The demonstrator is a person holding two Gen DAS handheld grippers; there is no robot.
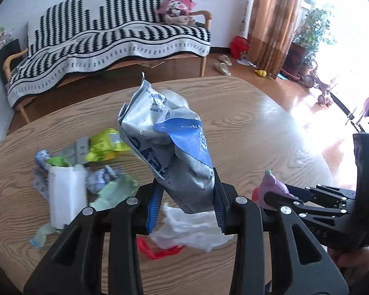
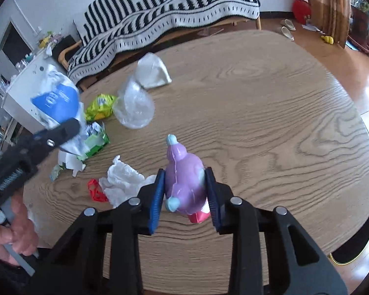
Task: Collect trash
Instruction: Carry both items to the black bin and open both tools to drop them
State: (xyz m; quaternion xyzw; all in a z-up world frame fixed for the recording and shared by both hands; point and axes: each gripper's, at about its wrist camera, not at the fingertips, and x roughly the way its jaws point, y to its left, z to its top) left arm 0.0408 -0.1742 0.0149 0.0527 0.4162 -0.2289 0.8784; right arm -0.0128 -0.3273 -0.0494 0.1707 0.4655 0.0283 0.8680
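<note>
My left gripper (image 1: pixel 188 201) is shut on a crumpled blue and silver wrapper (image 1: pixel 169 142) and holds it above the wooden table (image 1: pixel 246 123). It also shows in the right wrist view (image 2: pixel 56 105). My right gripper (image 2: pixel 184 191) is shut on a purple toy-shaped bottle (image 2: pixel 184 179) just above the table (image 2: pixel 258 113); the bottle also shows in the left wrist view (image 1: pixel 273 186). Loose trash lies on the table: a white tissue (image 2: pixel 123 182), a red plastic piece (image 2: pixel 96 191), a yellow-green packet (image 2: pixel 99 105), a green wrapper (image 2: pixel 96 142), a clear plastic bag (image 2: pixel 135 108).
A white carton (image 1: pixel 66 194) stands among the trash at the left. A grey-white cloth (image 2: pixel 152 71) lies at the table's far side. A sofa with a black and white blanket (image 1: pixel 110 36) stands behind the table. A white cabinet (image 2: pixel 27 93) is at the left.
</note>
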